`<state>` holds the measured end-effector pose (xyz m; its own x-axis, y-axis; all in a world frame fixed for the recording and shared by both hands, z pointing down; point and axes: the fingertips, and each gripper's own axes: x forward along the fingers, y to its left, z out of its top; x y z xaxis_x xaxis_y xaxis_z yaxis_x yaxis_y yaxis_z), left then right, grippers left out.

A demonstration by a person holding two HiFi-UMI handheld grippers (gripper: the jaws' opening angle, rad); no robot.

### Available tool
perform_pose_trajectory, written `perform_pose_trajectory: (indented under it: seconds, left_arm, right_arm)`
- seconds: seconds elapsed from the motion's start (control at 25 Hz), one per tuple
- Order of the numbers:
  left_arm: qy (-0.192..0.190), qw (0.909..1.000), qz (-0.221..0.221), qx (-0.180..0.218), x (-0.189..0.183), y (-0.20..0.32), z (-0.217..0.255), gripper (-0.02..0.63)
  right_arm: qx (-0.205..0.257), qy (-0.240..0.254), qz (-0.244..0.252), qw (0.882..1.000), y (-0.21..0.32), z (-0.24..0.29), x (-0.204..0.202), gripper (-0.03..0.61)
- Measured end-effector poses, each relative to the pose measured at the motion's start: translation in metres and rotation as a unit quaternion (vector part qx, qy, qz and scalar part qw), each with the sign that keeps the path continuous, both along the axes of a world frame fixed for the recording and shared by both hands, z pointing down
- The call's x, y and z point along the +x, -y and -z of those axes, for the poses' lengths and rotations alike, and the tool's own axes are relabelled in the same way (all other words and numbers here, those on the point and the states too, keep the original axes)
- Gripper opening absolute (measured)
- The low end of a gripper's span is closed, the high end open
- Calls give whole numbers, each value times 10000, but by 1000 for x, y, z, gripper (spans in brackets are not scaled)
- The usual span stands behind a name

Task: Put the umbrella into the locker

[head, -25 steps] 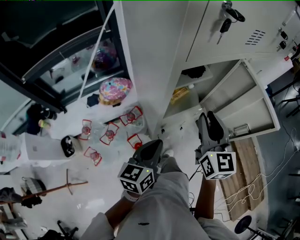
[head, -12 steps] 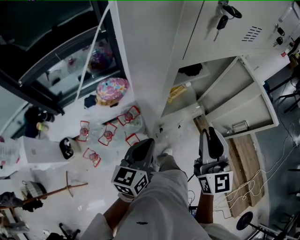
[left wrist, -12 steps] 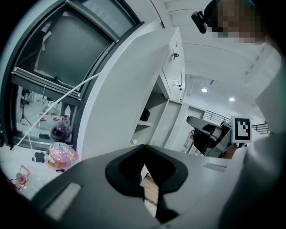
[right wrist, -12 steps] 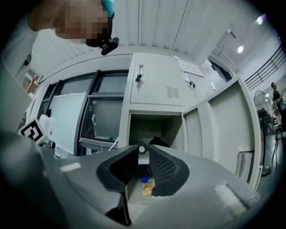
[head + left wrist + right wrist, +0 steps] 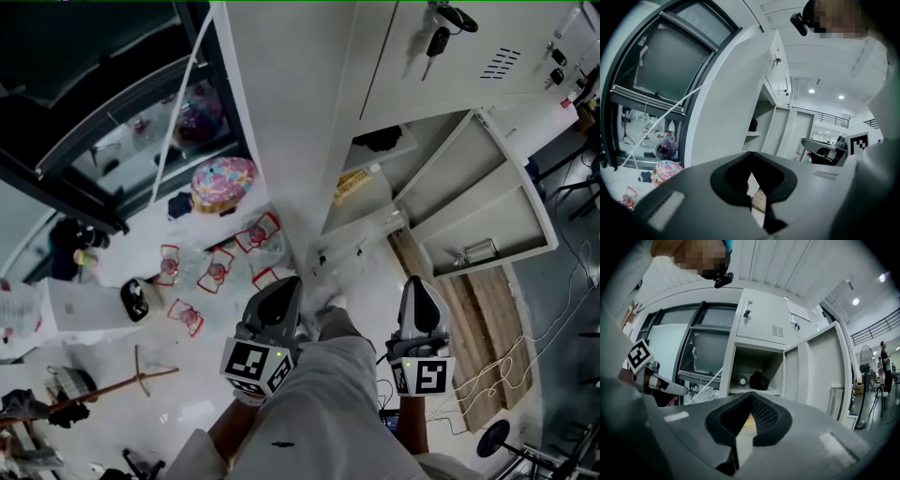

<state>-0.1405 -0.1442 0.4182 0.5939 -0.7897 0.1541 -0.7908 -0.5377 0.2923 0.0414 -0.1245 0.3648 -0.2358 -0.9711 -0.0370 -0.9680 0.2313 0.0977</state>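
Observation:
The black folded umbrella [image 5: 382,140] lies on the upper shelf inside the open locker [image 5: 364,199], also seen as a dark bundle [image 5: 759,380] in the right gripper view and small [image 5: 753,125] in the left gripper view. Both grippers hang in front of the locker, well short of it and apart from the umbrella. My right gripper [image 5: 417,285] [image 5: 751,395] has just been closing; its jaws now meet with nothing between them. To its left, my left gripper [image 5: 284,287] [image 5: 750,154] has its tips together and is empty.
The locker door [image 5: 483,192] stands swung open to the right. Keys [image 5: 438,36] hang from the shut locker above. A pink patterned ball [image 5: 225,180] and several red-framed pieces [image 5: 220,267] lie on the floor at left. Wooden boards [image 5: 473,352] and cables lie at right.
Both grippers have drawn back from the locker toward the person. The right gripper's jaws, slightly apart before, have come together. The umbrella stays on its shelf.

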Motion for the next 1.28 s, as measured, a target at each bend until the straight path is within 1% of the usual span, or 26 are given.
perform_pose_trajectory:
  seconds: [0.2,0.44,0.6,0.84,1.04,1.28]
  left_arm:
    - [75,9999,-33,92,0,-1,3,11]
    - [9,10000,80,37,-6,1,2,11]
    - [35,9999,115,15,-8,1,1,11]
    - [16,9999,137,4,-10,0,-1,11]
    - [3,9999,110,-22,-8,1,-3,11]
    - [-68,9999,65,-54,-5,1,-2,11]
  right_arm:
    - [-438,-4,227,9988,2,-24,-9,-8]
    - [-730,49,367,9966,14,-34,-23,-9]
    - [-548,60,426,9976,17,-27,-27,-9]
    - [-654,17,386,9971,17,-34,-24,-9]
    - [-607,18,396,9974,19,-31,-26,-9]
    - [-776,5,320,9965,19,-37,-22,-8]
